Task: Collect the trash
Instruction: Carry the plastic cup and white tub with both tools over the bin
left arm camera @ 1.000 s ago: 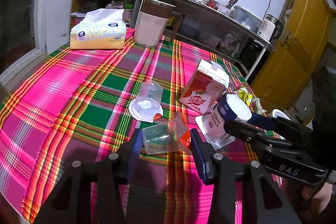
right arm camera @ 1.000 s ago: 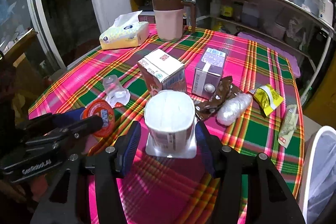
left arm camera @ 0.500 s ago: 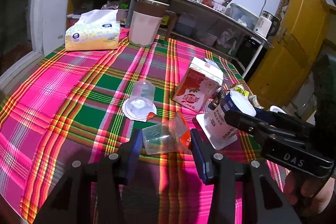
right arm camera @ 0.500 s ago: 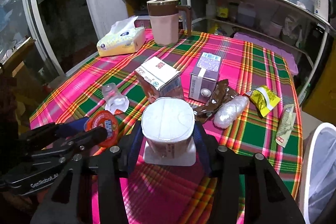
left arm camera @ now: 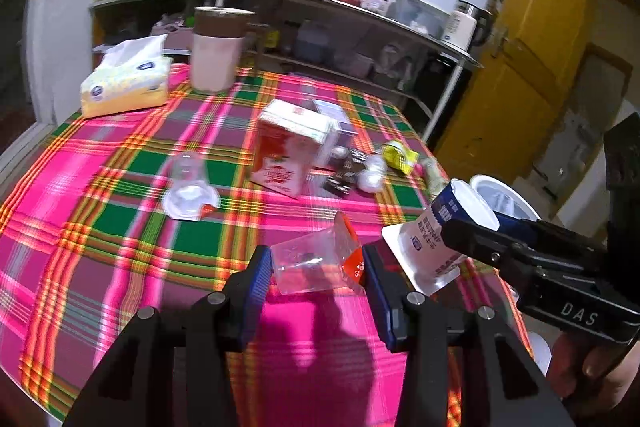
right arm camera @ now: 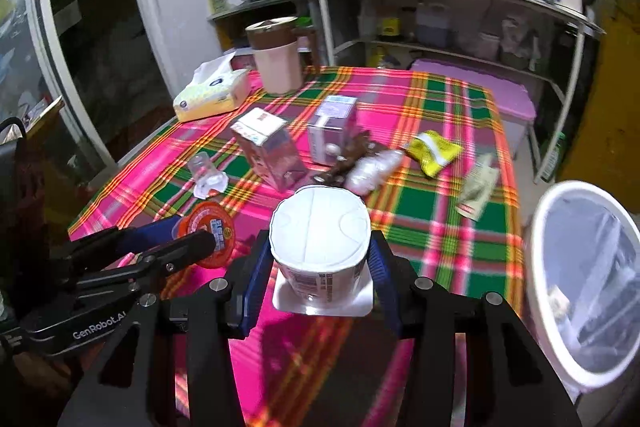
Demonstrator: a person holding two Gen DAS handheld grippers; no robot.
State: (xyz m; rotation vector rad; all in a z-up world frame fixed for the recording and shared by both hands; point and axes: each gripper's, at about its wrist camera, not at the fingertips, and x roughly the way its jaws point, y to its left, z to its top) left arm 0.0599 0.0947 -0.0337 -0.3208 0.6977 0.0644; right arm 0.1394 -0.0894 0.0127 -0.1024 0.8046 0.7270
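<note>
The checked table [left arm camera: 120, 235] looks further off than a moment ago, so I have lifted both hands. The white bin [right arm camera: 580, 287] has come into view on my right, just off the table edge. My right gripper [right arm camera: 320, 267] closed a bit and now squeezes the white cup [right arm camera: 320, 239], upside down. My left gripper [left arm camera: 316, 267] still pinches the clear cup [left arm camera: 312, 259]. I think both can go in the bin next.
</note>
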